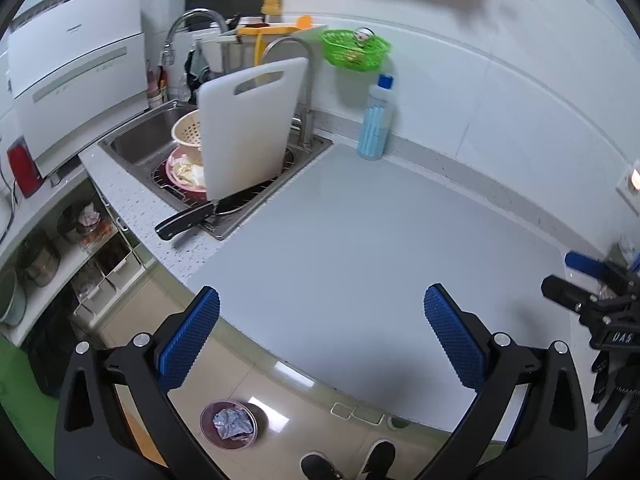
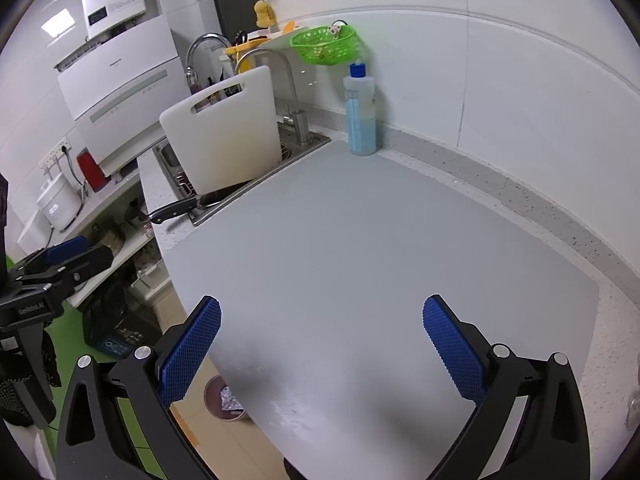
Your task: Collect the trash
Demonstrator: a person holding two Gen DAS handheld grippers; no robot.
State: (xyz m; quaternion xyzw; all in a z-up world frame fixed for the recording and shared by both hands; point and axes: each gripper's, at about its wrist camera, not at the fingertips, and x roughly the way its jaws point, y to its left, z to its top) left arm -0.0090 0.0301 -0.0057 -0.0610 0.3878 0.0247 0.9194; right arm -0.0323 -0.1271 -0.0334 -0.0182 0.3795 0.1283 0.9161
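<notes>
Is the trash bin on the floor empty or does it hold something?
Not empty: the trash bin holds crumpled silvery trash, seen from above beside the counter edge.

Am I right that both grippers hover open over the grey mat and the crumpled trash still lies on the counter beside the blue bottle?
Not quite. Both the left gripper and the right gripper do hover open over the grey mat, but the crumpled trash lies in the small bin on the floor, as the left wrist view shows. Nothing lies beside the blue bottle.
</notes>
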